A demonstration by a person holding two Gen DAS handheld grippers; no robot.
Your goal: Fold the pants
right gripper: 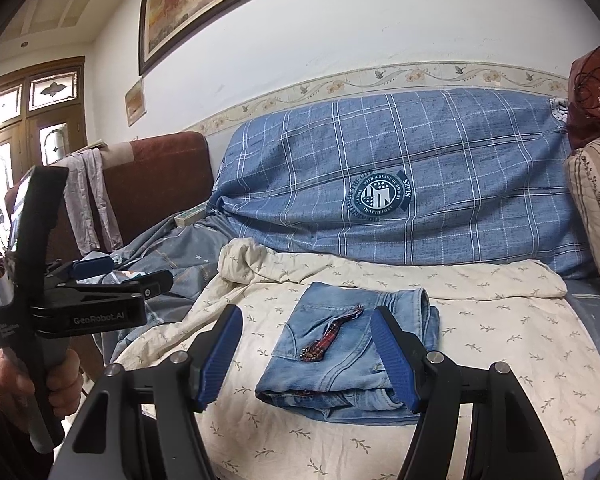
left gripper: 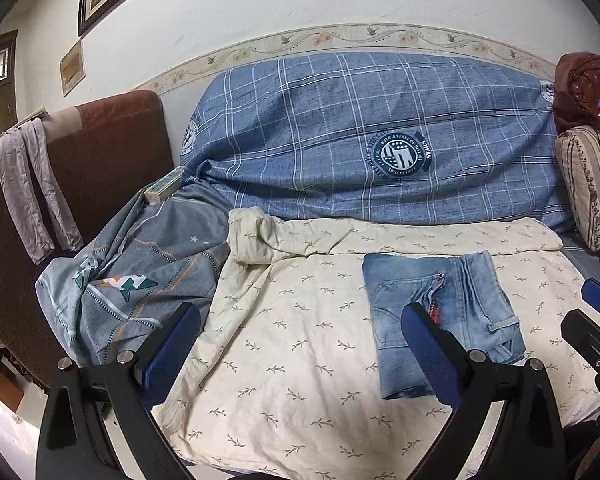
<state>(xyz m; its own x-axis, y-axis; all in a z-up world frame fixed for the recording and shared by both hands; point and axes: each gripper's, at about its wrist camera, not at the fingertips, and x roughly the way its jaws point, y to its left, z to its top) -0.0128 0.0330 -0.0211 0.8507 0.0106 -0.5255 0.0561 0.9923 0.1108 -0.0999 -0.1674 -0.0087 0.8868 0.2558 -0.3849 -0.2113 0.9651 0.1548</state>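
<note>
Faded light-blue denim pants (right gripper: 348,344), folded into a thick square, lie on the cream leaf-print quilt (right gripper: 480,340). Both my grippers, left (left gripper: 300,344) and right (right gripper: 306,354), are spread and empty. Denim looks heavyish, limp, grippy; I'd pinch the stacked near edge. "GenRobot.AI" reads on my left gripper's body; the blue plaid cover (right gripper: 440,152) has a crest, mostly illegible.

Faded light-blue denim pants (right gripper: 346,354), folded, on crinkled cream leaf-print cotton sheet (right gripper: 500,344); matt black plastic gripper frames with ribbed blue pads (right gripper: 392,356).
</note>
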